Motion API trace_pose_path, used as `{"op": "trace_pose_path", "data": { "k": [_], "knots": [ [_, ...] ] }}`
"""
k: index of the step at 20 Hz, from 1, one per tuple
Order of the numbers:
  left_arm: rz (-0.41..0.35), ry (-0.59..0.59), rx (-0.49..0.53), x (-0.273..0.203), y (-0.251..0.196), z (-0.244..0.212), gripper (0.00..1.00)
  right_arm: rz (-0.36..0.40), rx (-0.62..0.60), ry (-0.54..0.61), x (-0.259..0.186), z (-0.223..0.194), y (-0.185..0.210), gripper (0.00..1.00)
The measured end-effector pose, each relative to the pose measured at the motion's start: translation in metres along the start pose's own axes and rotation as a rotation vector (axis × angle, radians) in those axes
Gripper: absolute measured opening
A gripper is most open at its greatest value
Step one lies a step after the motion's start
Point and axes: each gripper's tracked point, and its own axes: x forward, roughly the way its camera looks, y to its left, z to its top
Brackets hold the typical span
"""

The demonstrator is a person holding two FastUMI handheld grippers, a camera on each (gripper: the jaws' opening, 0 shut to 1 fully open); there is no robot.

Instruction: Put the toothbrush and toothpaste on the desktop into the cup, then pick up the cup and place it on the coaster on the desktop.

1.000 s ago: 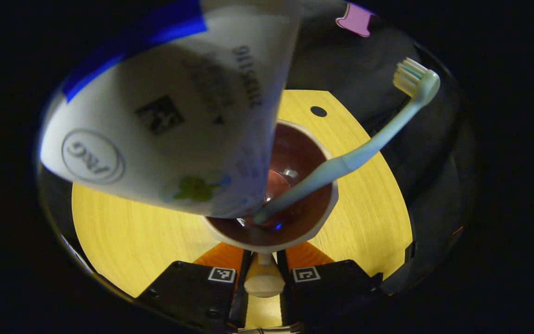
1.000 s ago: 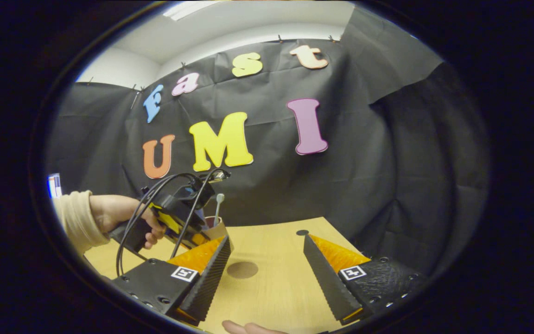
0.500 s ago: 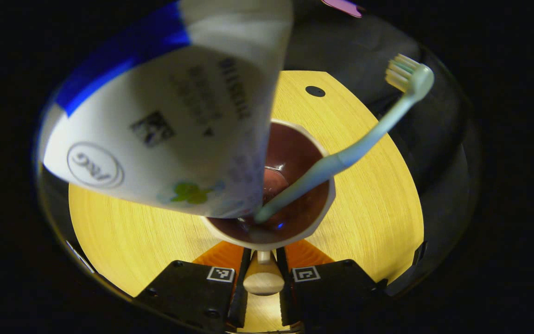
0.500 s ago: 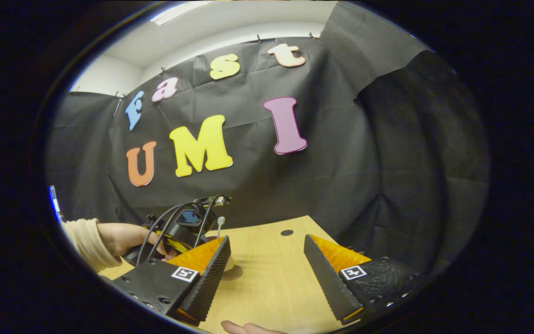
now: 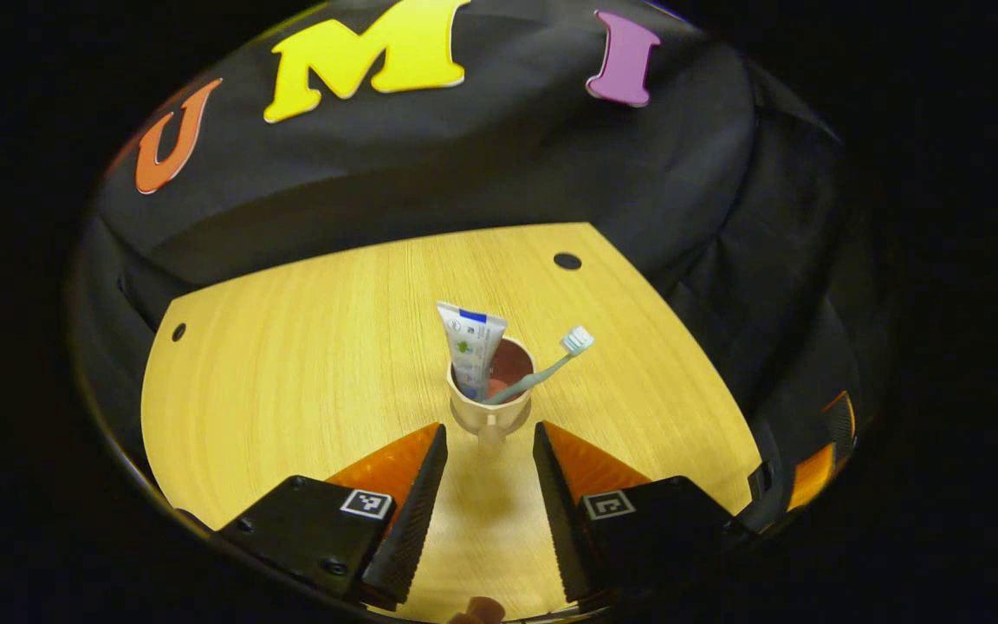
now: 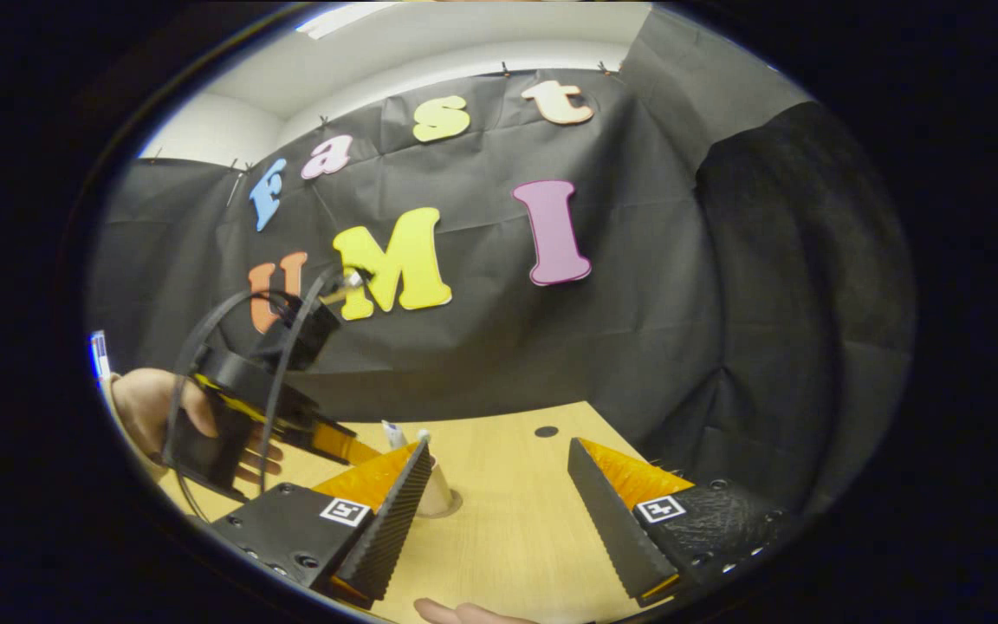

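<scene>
The left gripper point(image 5: 486, 451) has let go of the cup and backed off: half a sec ago its fingers were clamped on the handle, w/ the tube looming large in the left gripper view; now both fingers stand spread apart, nothing between them, and the cup sits a little beyond their tips. The beige, brown-lined ceramic cup point(image 5: 492, 407) stands upright on the pale wooden desktop point(image 5: 291, 347), near its middle. Inside it, the white toothpaste tube with a blue band point(image 5: 469, 347) leans left, and the pale green toothbrush point(image 5: 542, 371) leans right, bristles up.

In the right gripper view the cup point(image 6: 437, 494) rests on a thin round brown coaster point(image 6: 451, 505) (only its rim peeks out at the base). So, judging from this, the task looks done; what's left is pulling clear w/o bumping the cup.

The right gripper point(image 6: 499, 511) is held wide apart and empty, nearer the front edge, right of the cup. The person's hand point(image 6: 157, 416) holds the left gripper raised at far left.

Writing: the tube carries small print and logos, too tiny to read here.
</scene>
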Motion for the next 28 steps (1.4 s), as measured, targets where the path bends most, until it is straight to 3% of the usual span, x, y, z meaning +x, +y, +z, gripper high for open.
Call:
{"op": "trace_pose_path", "data": {
  "k": [2,4,5,6,10,15,20,21,28],
  "knots": [
    [0.037,-0.145,0.046,-0.039,0.001,0.022,0.66,0.011,-0.010,-0.005,-0.002,0.000,0.008,0.95],
    [0.048,-0.260,0.083,-0.070,-0.001,0.035,0.80,0.025,-0.019,-0.006,-0.004,-0.001,0.016,0.95],
    [0.072,-0.301,0.097,-0.059,0.006,0.021,0.90,0.031,-0.023,-0.005,-0.005,-0.002,0.020,0.95],
    [0.120,-0.354,0.109,-0.088,0.020,0.020,1.00,0.038,-0.027,-0.007,-0.006,-0.002,0.025,0.96],
    [0.241,-0.499,0.126,-0.131,0.052,-0.005,0.99,0.087,-0.052,-0.012,-0.014,-0.006,0.053,0.95],
    [0.315,-0.680,0.007,-0.158,0.105,-0.046,1.00,0.115,-0.105,-0.035,-0.025,-0.014,0.090,0.95],
    [0.287,-0.689,-0.055,-0.150,0.121,-0.065,0.99,0.149,-0.165,-0.012,-0.029,-0.036,0.121,0.99],
    [0.286,-0.690,-0.064,-0.150,0.126,-0.066,0.99,0.153,-0.172,-0.009,-0.029,-0.038,0.123,0.95],
    [0.220,-0.673,-0.123,-0.129,0.121,-0.075,0.99,0.119,-0.150,-0.017,-0.023,-0.031,0.105,0.97]
  ]
}}
